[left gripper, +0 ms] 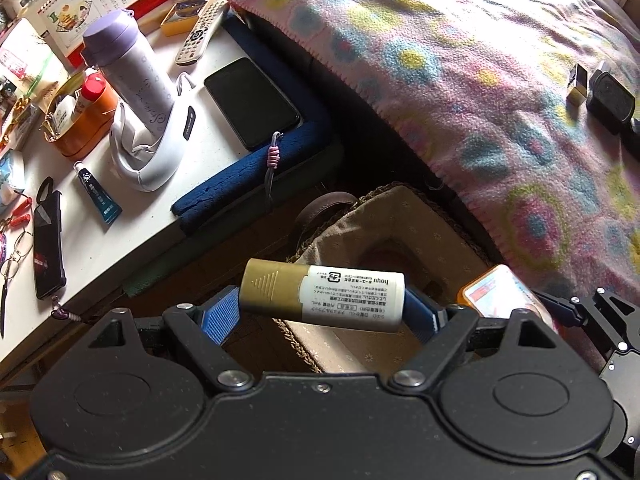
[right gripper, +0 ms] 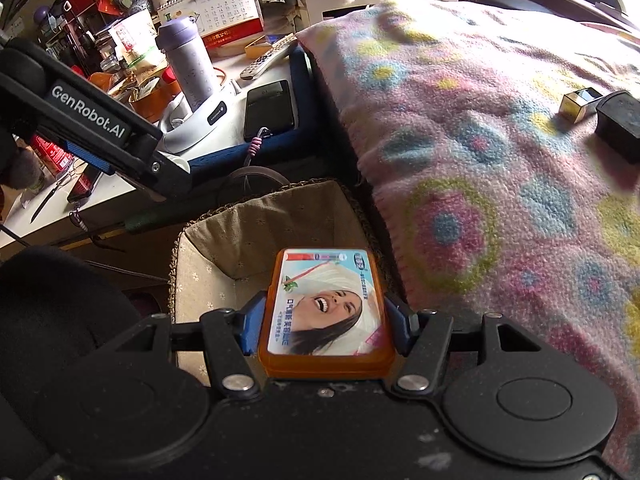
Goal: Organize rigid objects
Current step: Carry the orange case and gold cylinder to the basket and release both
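Risk of a miss: left claw [left gripper: 320, 308] clamps a gold-capped tube [left gripper: 322, 298] end to end and right claw [right gripper: 325, 322] grips an orange case [right gripper: 326, 312], both over the lined basket [right gripper: 224, 220], where either may strike its rim and fall outside.

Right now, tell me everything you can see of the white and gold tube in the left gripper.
The tube is a short cylinder, smooth like plastic, with a gold cap end and a white body printed in black text, the word hoyu among it. It lies crosswise and slightly tilted, clamped end to end between the left gripper's blue ribbed pads, above the fabric-lined basket. Nothing else touches it.
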A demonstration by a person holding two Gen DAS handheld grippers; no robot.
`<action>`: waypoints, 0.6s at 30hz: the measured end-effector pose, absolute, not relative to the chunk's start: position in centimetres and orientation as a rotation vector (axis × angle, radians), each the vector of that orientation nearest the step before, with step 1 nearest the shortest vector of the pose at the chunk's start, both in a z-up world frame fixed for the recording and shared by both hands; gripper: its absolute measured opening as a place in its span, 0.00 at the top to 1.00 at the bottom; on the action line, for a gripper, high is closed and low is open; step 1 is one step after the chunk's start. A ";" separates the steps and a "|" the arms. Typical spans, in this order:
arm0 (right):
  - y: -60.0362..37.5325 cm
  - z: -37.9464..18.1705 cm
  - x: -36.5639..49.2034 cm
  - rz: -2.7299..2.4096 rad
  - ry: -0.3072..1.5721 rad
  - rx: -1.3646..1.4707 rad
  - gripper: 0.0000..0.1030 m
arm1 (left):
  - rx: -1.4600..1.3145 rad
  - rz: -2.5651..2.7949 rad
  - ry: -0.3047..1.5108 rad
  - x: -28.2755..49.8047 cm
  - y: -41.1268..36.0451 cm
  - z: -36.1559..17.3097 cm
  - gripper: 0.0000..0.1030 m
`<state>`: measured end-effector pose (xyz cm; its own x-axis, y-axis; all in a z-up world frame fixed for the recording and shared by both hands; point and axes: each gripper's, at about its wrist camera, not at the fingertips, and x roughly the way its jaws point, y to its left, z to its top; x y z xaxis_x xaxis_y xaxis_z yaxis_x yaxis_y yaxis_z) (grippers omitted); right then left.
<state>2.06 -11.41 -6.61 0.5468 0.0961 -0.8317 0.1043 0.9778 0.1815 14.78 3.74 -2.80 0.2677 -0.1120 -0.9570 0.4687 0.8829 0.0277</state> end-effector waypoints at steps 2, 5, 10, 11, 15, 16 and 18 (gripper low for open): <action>-11.4 -6.6 2.1 -0.009 0.992 0.220 0.42 | 0.333 -0.401 1.240 14.8 3.7 -2.7 0.20; -11.5 -6.5 2.1 -0.010 0.989 0.223 0.42 | 0.336 -0.400 1.238 14.8 3.7 -2.7 0.19; -11.4 -6.4 2.0 -0.007 0.988 0.214 0.42 | 0.344 -0.404 1.240 14.7 3.6 -2.8 0.18; -11.4 -6.4 2.0 -0.007 0.988 0.215 0.41 | 0.345 -0.404 1.240 14.7 3.6 -2.8 0.18; -11.4 -6.4 2.0 -0.007 0.988 0.217 0.41 | 0.353 -0.400 1.241 14.7 3.5 -2.9 0.15; -11.5 -6.4 2.0 -0.006 0.988 0.217 0.41 | 0.354 -0.401 1.241 14.7 3.5 -2.9 0.15; -11.5 -6.4 2.0 -0.006 0.989 0.215 0.40 | 0.354 -0.401 1.242 14.7 3.5 -2.9 0.15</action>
